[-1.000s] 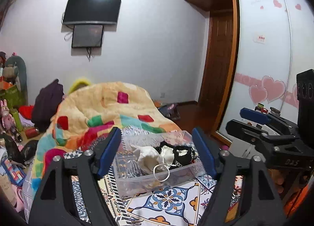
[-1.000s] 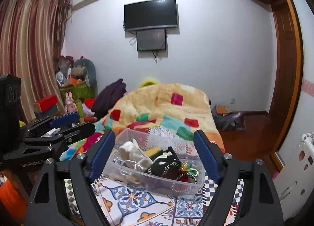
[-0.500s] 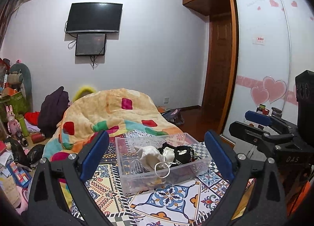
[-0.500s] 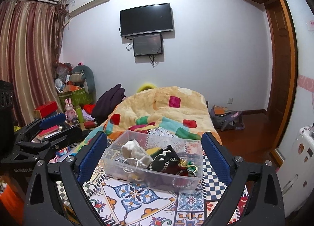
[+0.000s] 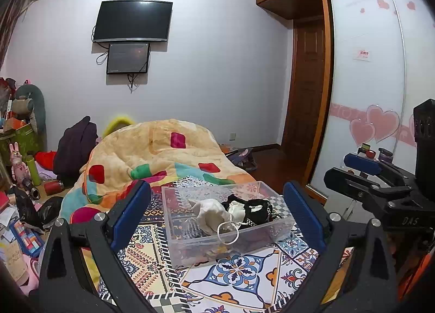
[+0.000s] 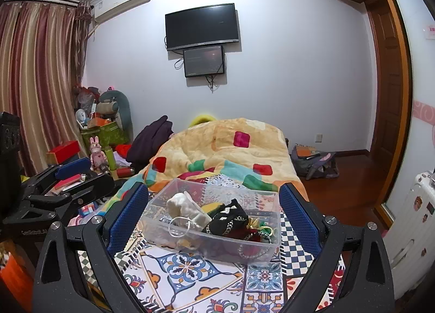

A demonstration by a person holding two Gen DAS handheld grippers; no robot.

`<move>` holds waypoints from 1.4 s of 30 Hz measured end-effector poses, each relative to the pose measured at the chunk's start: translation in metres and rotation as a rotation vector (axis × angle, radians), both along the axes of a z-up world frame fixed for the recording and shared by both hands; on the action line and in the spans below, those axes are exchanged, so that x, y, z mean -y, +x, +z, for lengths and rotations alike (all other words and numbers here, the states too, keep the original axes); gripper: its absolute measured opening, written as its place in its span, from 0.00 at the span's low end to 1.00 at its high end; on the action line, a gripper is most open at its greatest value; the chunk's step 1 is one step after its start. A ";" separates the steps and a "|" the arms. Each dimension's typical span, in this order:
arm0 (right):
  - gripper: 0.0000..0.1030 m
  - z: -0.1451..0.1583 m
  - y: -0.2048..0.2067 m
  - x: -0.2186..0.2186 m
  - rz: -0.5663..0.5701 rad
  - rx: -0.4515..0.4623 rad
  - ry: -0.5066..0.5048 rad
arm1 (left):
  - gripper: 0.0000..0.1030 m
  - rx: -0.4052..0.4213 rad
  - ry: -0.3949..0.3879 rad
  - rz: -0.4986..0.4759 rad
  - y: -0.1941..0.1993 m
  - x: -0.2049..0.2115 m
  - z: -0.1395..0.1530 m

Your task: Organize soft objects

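A clear plastic bin (image 5: 190,242) (image 6: 261,247) stands on the patterned bed cover. It holds a cream cloth pouch (image 5: 212,212) (image 6: 185,205), a black patterned soft item (image 5: 255,211) (image 6: 228,217), a white ring (image 5: 227,232) (image 6: 178,226) and small coloured pieces (image 6: 258,227). My left gripper (image 5: 217,215) is open and empty, held back from the bin. My right gripper (image 6: 213,213) is open and empty too. Each gripper shows in the other's view, the right one (image 5: 380,185) beside the left, the left one (image 6: 62,182) beside the right.
A crumpled quilt with coloured squares (image 5: 163,155) (image 6: 225,149) lies behind the bin. Clutter, toys and boxes (image 6: 95,138) stand at the left by the curtain. A wardrobe with heart stickers (image 5: 375,95) is on the right, a bag (image 6: 312,160) on the floor.
Both grippers have pulled back and risen from the bin, so it looks smaller and lower. Their jaws have spread a little wider. The bin's contents have not moved.
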State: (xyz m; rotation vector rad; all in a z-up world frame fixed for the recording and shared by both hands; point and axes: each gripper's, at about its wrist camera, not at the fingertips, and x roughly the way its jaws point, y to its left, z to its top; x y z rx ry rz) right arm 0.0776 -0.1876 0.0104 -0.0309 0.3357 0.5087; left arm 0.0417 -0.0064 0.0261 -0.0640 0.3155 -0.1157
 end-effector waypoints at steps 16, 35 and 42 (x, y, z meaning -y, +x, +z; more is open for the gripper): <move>0.94 0.002 -0.004 0.000 0.008 0.008 -0.002 | 0.96 0.001 0.005 -0.002 0.001 0.002 0.000; 0.94 0.004 -0.005 -0.001 0.011 0.008 -0.003 | 0.97 0.006 0.007 -0.011 -0.003 0.004 0.000; 0.94 0.004 -0.006 -0.002 0.012 0.005 -0.005 | 0.99 0.004 0.002 -0.008 -0.003 0.002 0.002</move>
